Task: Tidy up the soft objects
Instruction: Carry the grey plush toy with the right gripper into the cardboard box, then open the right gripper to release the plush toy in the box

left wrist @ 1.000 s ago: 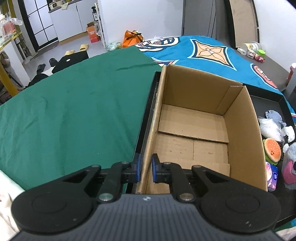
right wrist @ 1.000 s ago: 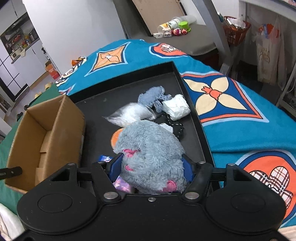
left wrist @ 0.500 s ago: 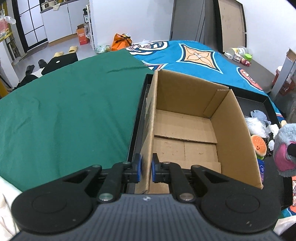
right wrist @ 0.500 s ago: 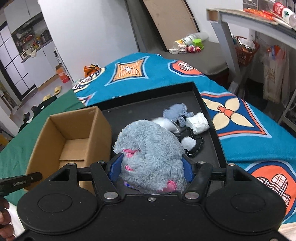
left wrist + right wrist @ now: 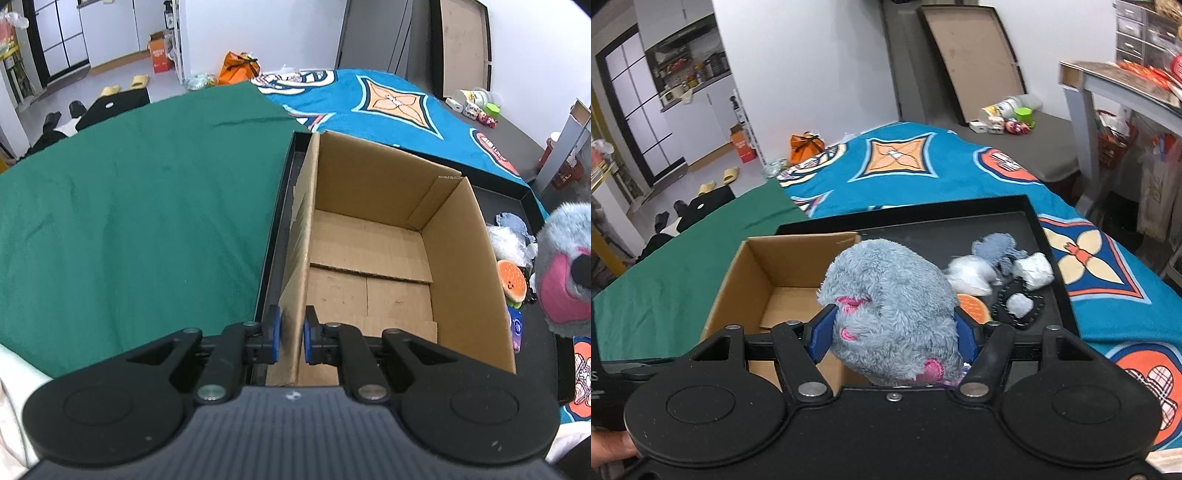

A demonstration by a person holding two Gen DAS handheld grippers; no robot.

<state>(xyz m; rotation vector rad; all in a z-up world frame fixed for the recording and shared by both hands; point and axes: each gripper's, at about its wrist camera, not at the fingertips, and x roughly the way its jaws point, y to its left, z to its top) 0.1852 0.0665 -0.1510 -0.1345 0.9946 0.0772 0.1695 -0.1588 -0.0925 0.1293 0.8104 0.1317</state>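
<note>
Bedding covers the widest area: a green sheet on the left and a blue patterned blanket on the right, both running out of view at the edges. On them lies a black tray, its near rim hidden behind the gripper bodies. An open cardboard box stands at the tray's left end, empty as far as its floor shows; its near corner is cut off by the left gripper, whose jaws are pressed onto the box's near-left wall, one blue pad on each face. The right gripper holds a grey plush toy with pink patches, jaws spread wide and pinching it at both flanks; the toy hangs above the box's right wall, its underside hidden, and in the left view only its edge shows at the frame's right. It blocks most of a burger-shaped plush beside the box. Further right in the tray lie a white stuffing-like lump, a grey-blue fluffy piece and a white wad, touching one another, their kinds hard to make out. A smaller white lump rests on a dark ridged item that is too dim to identify.
</note>
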